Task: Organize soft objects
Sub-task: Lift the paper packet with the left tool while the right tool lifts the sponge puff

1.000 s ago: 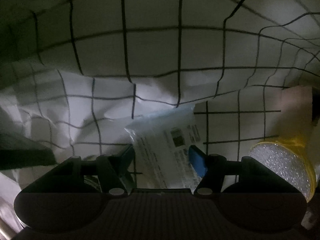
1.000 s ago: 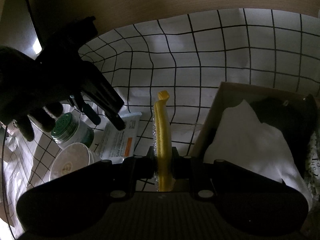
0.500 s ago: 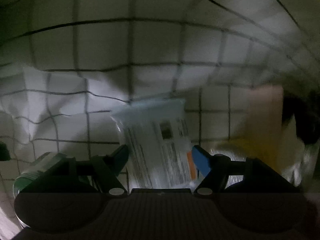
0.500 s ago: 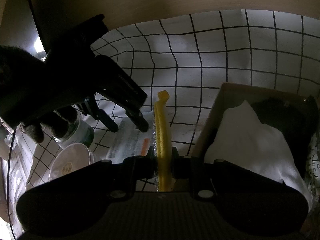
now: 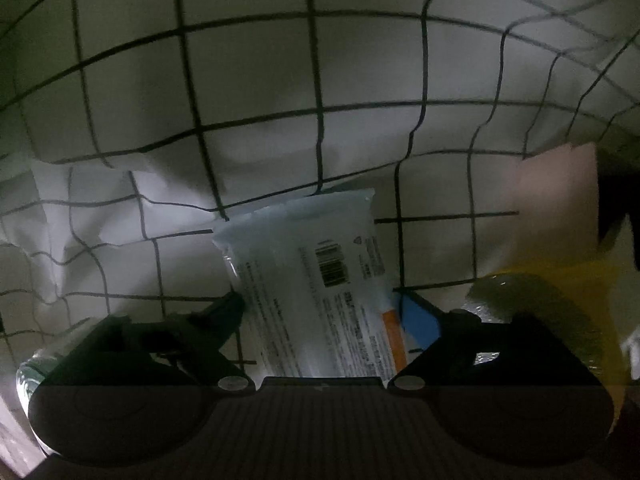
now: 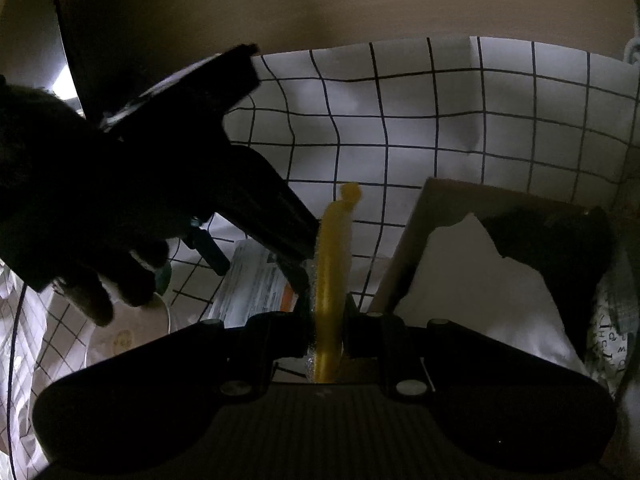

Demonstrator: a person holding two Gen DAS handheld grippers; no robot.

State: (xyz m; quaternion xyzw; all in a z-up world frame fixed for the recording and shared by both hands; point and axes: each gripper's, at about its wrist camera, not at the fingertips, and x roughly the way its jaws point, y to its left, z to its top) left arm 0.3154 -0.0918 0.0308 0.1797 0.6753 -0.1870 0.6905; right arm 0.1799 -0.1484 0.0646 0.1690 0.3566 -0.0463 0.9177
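The right gripper (image 6: 329,330) pinches a yellow sponge (image 6: 332,264) on edge between its fingers; the sponge stands upright, its tip at 12 o'clock. The left gripper (image 5: 320,312) is spread wide around a white packet (image 5: 316,280), one finger on each side; whether they touch it cannot be told. The packet lies flat on the grid cloth (image 5: 256,92), its near end hidden behind the gripper body.

At 2 o'clock from the right gripper a cardboard box (image 6: 420,224) holds a white cloth (image 6: 472,280) and something dark (image 6: 552,248) behind it, too dim to name. At 9 o'clock a gloved hand (image 6: 80,208) carries the left gripper, covering a green-lidded jar (image 6: 162,280) and part of a round lid (image 6: 128,336). In the left view the sponge is a yellow blur at 4 o'clock.
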